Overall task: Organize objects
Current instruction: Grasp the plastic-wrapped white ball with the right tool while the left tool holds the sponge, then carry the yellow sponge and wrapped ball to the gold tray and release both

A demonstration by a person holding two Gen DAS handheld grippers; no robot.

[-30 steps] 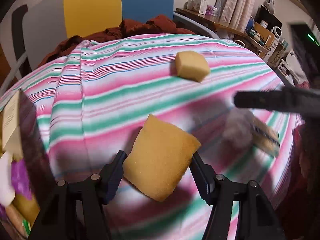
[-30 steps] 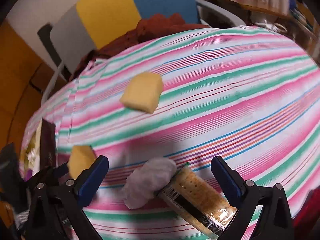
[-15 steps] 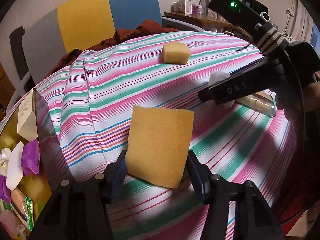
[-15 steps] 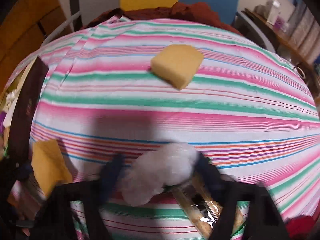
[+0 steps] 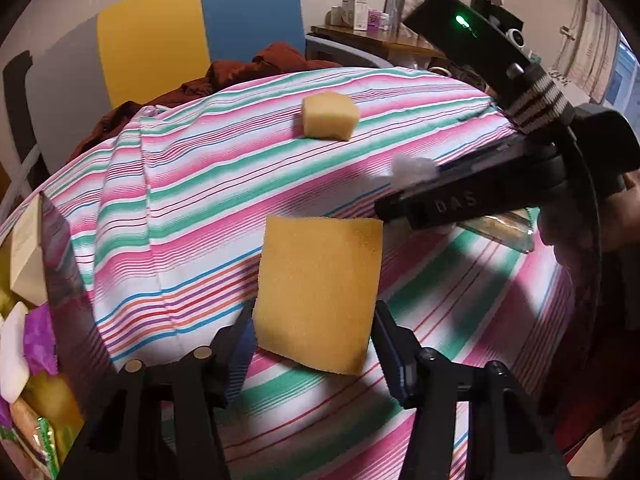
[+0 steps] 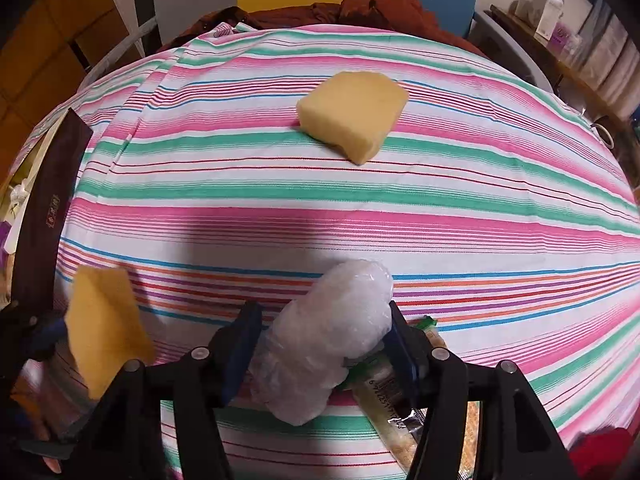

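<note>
gripping sponge [image 5: 318,292] between left gripper [image 5: 312,344] fingers, lifted.

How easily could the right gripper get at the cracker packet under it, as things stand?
Probably not easily. The right gripper is shut on the white plastic-wrapped bundle, so its jaws are occupied. The cracker packet lies on the cloth right beneath, partly covered by that bundle and one finger.
</note>
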